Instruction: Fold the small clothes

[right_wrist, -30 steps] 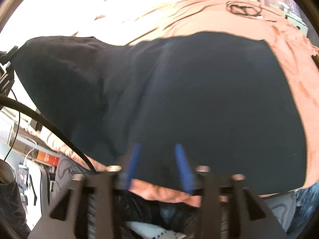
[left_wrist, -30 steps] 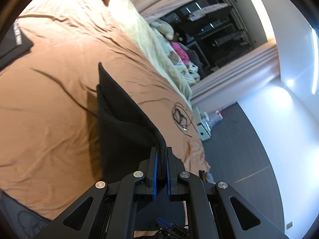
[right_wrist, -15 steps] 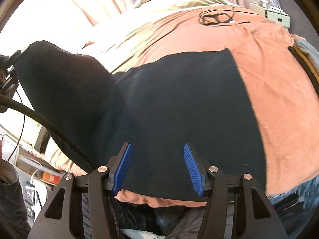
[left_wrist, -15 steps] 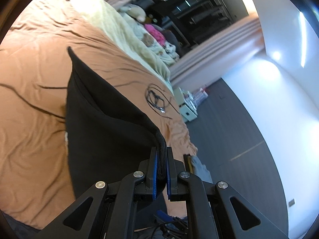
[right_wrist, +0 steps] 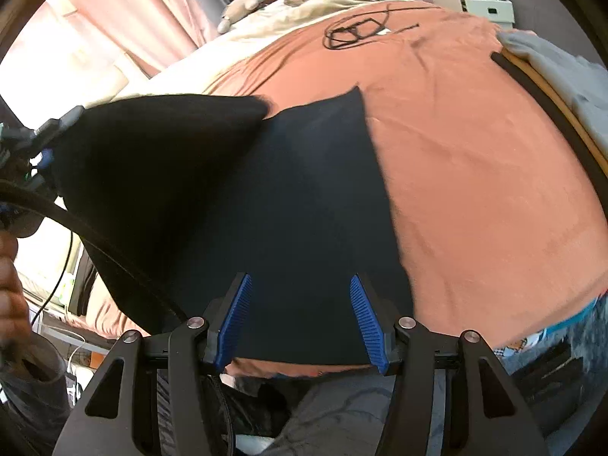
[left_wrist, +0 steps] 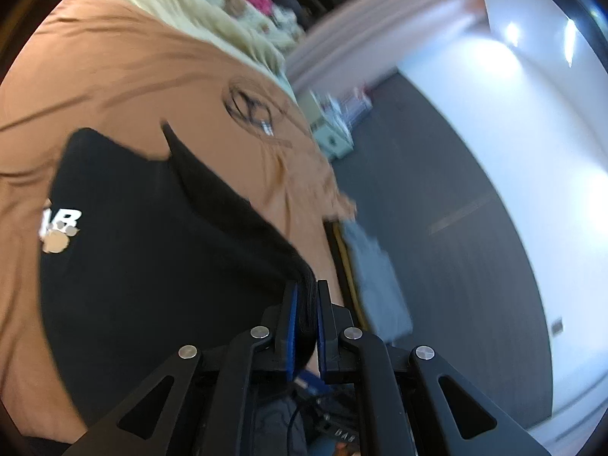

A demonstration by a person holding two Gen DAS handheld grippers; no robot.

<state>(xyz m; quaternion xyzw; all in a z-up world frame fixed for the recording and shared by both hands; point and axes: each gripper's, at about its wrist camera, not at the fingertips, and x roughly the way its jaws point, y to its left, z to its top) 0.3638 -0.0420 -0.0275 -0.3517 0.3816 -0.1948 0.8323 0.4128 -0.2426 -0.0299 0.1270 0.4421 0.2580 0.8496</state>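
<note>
The left gripper (left_wrist: 304, 319) has its jaws clamped on a bunched edge of the black garment (left_wrist: 152, 266), lifting that side so it drapes up off the bed (left_wrist: 114, 68) and hangs ahead and to the left of the jaws. The right gripper (right_wrist: 300, 315) has its jaws apart, with nothing between them; it hovers over the flat half of the garment, which spreads out just ahead of the blue pads (right_wrist: 237, 315).

The risk, I think, is in the one-sided hold. Only a narrow bunch of cloth sits in the left jaws, so a quick pull across could let it slip out or drag the flat half along the brown cover, leaving the fold crooked. With the right jaws not pinning anything, the lower layer is free to slide or wrinkle. A cable (right_wrist: 357, 28) lies coiled on the bed well beyond the garment; it should stay out of the way.

On the garment's face, left of the left jaws, a white print (left_wrist: 60, 224) shows letters that look like "AR" above a small tan paw-like mark; the rest is cut off.
</note>
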